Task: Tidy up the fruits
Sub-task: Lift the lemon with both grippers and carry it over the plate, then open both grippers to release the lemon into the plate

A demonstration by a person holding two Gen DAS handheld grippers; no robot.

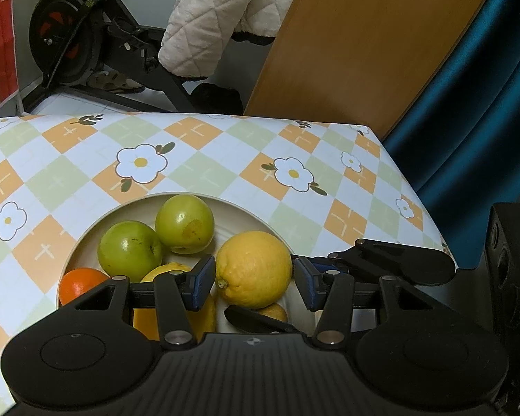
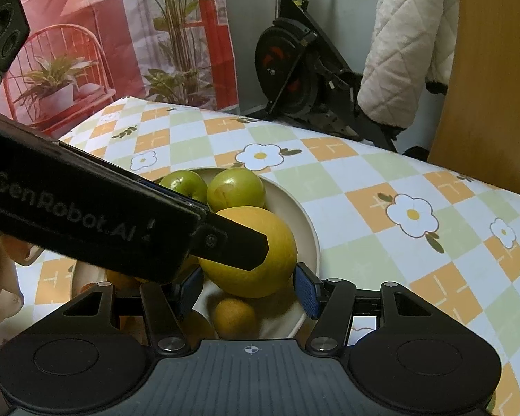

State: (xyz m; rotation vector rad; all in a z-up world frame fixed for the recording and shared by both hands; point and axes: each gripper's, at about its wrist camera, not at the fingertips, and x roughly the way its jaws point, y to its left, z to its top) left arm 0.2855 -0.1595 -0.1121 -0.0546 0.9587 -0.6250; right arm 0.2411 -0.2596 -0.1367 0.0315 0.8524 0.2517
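A cream plate (image 1: pixel 246 208) on the chequered tablecloth holds two green apples (image 1: pixel 130 251) (image 1: pixel 184 224), a big yellow lemon (image 1: pixel 254 269), an orange (image 1: pixel 79 286) and other yellow fruit partly hidden. My left gripper (image 1: pixel 254 286) is open, its blue pads either side of the lemon with small gaps. In the right wrist view the plate (image 2: pixel 308 228), apples (image 2: pixel 235 189) and lemon (image 2: pixel 260 253) show. My right gripper (image 2: pixel 248 293) is open just in front of the lemon, above a small yellow fruit (image 2: pixel 234 317). The left gripper's body (image 2: pixel 86 222) crosses over the plate.
The flowered tablecloth (image 1: pixel 225 159) stretches beyond the plate; its right edge (image 1: pixel 423 208) drops off near a blue curtain. A wooden board, a quilted white coat and an exercise bike (image 2: pixel 294 69) stand behind the table.
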